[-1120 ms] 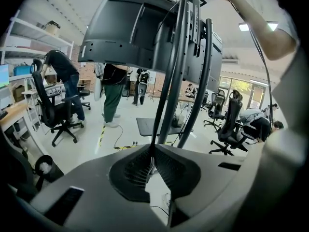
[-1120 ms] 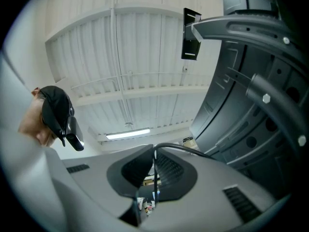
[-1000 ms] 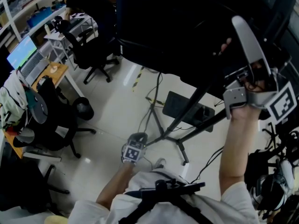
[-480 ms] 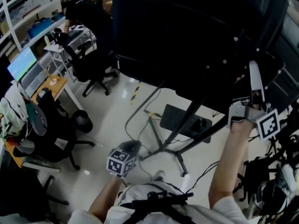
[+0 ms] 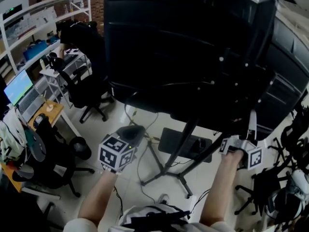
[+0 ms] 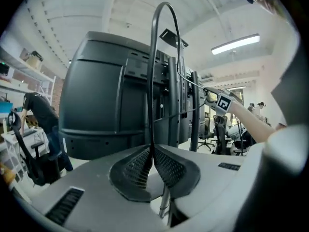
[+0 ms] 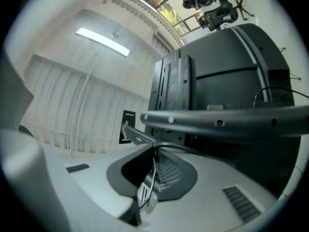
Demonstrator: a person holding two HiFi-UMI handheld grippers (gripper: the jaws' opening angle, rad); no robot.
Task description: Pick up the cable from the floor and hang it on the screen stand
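Left tongs (image 6: 153,152) and right tongs (image 7: 155,152) each pinched narrow on the cable (image 6: 152,81). It arches above the left jaws: light, springy, probably slippery. Best held well apart.

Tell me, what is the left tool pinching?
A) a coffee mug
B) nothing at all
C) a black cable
C: the left tool is shut on the cable, which arcs up from between its pads.
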